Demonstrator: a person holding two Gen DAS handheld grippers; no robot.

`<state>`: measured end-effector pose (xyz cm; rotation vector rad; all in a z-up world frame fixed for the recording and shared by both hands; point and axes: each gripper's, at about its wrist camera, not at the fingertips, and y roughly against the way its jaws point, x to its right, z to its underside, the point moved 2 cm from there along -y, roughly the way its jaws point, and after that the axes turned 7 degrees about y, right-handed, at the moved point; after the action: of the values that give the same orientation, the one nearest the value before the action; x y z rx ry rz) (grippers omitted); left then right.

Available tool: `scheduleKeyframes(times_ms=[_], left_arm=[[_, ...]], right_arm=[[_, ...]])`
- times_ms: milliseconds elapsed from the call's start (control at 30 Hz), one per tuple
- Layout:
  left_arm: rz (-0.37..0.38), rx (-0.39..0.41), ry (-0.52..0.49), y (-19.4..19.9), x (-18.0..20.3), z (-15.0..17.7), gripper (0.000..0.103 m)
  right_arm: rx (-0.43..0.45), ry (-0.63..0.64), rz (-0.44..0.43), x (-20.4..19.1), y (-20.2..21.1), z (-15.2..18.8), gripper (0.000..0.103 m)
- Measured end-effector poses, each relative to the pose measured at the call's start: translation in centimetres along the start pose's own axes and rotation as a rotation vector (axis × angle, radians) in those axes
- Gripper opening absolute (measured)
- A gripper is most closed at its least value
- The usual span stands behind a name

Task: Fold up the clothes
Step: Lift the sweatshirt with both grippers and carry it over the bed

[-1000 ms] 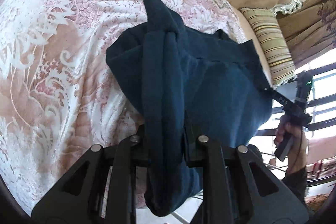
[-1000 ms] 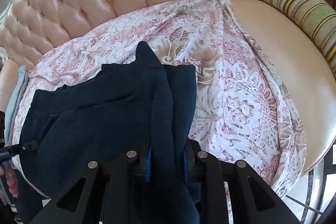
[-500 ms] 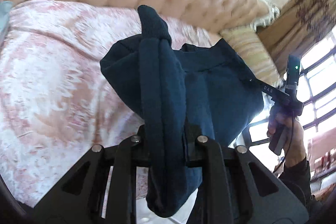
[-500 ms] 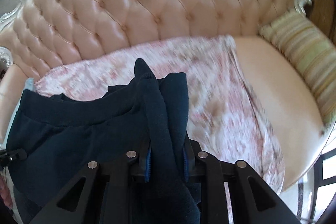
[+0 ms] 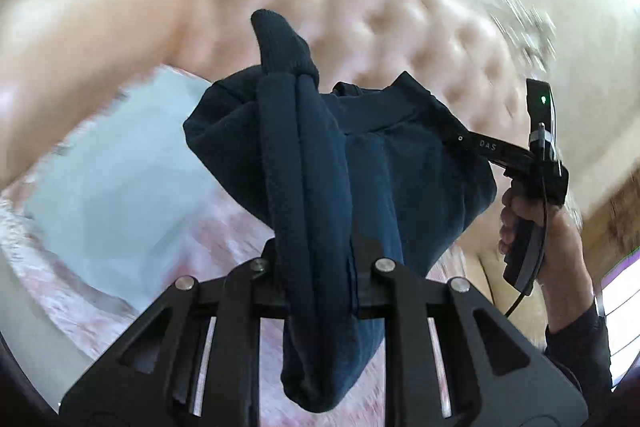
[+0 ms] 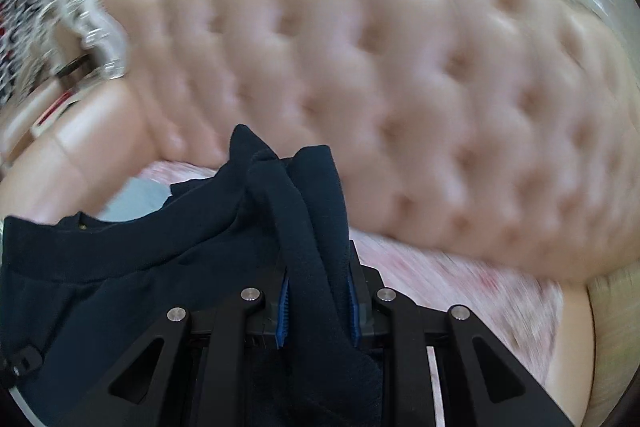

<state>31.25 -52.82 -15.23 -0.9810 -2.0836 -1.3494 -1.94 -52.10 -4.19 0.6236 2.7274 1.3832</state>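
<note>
A dark navy garment hangs in the air between both grippers, above the sofa. My left gripper is shut on a bunched fold of it, cloth spilling over the jaws. My right gripper is shut on another bunched fold of the navy garment, which stretches off to the left. In the left wrist view the right gripper shows at the right, held by a hand, clamped on the garment's far edge.
A tufted pink leather sofa back fills the background, with a carved silver frame. A pink patterned cover lies on the seat below, with a pale blue cloth on it at the left.
Both grippers have lifted and tilted upward with the garment; the view swung from the patterned seat cover to the sofa back. The pale blue cloth has come into view.
</note>
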Motion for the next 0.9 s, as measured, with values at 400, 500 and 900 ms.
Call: scheduleKeyframes(times_ms=[400,500,900], left_arm=[[-0.127,0.331,0.438,-1.1,-14.8,-2.5,0.020],[-0.132,0.356,0.485,-2.2,-16.3,-1.0,0.020],[-0.181,0.410,0.427,-0.8,-16.1,-0.1,0.021]], right_arm=[[-0.034,0.389,-0.069,-25.9,-15.5,-10.3,0.022],[-0.072,0.463,-0.060,-29.6,-19.8,-8.6,0.022],[-0.047,0.494,-0.080,-31.7,-22.9,-8.6,0.022]])
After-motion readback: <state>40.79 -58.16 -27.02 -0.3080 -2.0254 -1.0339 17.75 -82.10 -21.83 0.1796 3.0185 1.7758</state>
